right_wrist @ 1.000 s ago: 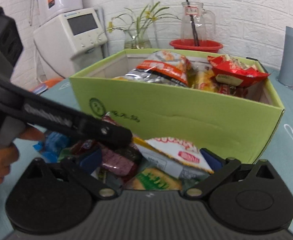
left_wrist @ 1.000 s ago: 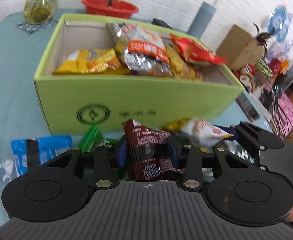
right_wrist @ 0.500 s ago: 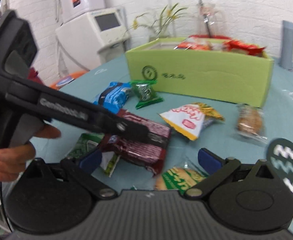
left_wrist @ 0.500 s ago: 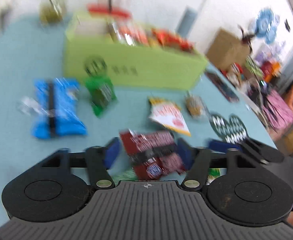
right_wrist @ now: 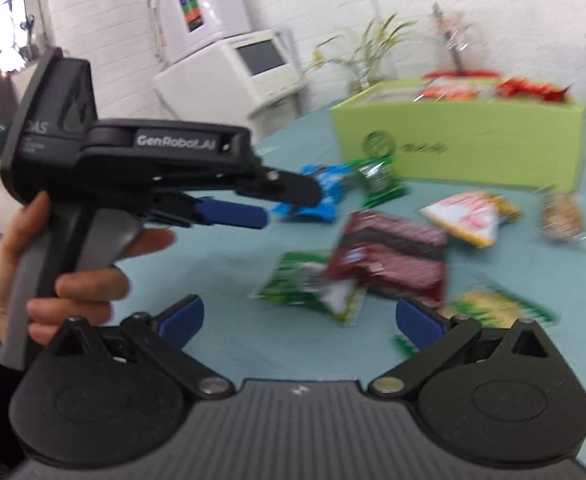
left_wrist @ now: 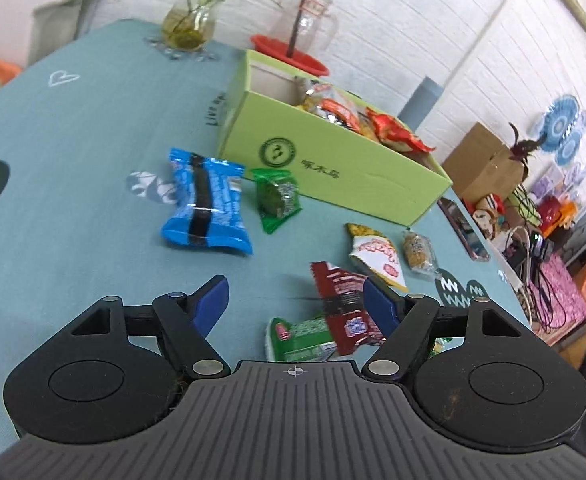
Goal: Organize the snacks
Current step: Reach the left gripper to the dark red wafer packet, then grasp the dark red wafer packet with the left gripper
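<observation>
Between picks, both hand-held grippers empty

Our left hand-held gripper (left_wrist: 295, 300), jaws closing slightly, grasps nothing; the dark red packet (left_wrist: 343, 314) lies on the counter (left_wrist: 73, 152) by its right finger. Right hand-held gripper (right_wrist: 299, 316) released. Next: regrasp, carry to green box (left_wrist: 333, 164) ahead.

- The left gripper (left_wrist: 296, 300) tips down toward the green box (left_wrist: 333, 164) and sits well back from it. Its jaws are wide apart and closing a little.
- A hand (right_wrist: 73, 268) grips its handle.
- The right gripper (right_wrist: 299, 316) has its jaws wide apart, pressing on nothing.
</observation>
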A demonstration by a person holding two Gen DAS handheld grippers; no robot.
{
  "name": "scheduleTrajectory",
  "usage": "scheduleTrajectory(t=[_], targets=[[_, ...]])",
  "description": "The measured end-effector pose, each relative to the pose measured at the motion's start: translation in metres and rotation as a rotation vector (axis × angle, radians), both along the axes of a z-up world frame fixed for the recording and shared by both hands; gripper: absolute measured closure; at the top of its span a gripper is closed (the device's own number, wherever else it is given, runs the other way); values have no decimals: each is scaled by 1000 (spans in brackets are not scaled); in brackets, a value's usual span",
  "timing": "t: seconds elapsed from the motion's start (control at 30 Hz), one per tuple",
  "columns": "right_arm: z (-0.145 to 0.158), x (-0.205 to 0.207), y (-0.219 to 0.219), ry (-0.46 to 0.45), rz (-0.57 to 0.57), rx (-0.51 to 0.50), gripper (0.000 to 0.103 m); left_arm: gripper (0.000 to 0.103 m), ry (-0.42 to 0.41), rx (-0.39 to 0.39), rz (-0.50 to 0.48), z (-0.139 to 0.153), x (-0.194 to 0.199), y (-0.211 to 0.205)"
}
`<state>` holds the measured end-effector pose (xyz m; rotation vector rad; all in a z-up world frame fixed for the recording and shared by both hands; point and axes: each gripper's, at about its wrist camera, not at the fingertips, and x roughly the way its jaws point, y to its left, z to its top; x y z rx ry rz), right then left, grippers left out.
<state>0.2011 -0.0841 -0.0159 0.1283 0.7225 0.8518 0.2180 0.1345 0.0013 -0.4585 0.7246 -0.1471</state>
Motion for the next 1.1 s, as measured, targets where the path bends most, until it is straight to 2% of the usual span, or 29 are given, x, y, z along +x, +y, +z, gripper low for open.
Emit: scheduleTrajectory(t=[0.13,0.2,0.3,0.43,0.6,0.7,0.77,0.87,0.97,1.1], targets=[[-8,26,13,65,5,-16,1,42,5,-16,24,-2,-4,13],[-6,30,10,41,-34,-55,1,40,-3,-13,22,0,-6,15],[-2,36,-14,26,-129,-61,1,37,-16,-5,5,0,-6,14],[1,33,-36,19,-202,-79,1,37,0,-2,-32,0,13,3],[1,21,-35,26,-156,-36,1,39,22,-9,-150,0,52,-20],[-2,24,-29,72,-100,43,1,41,62,4,-211,-5,78,-34],[-5,31,-21,88,-85,57,1,44,107,-10,-238,-10,91,-40],[-8,44,-12,77,-80,16,1,44,131,-12,-326,-15,99,-51],[-7,51,-13,44,-90,-31,1,45,135,20,-361,-16,94,-61],[-5,53,-25,-5,-132,-96,1,40,123,-43,-436,-15,76,-76]])
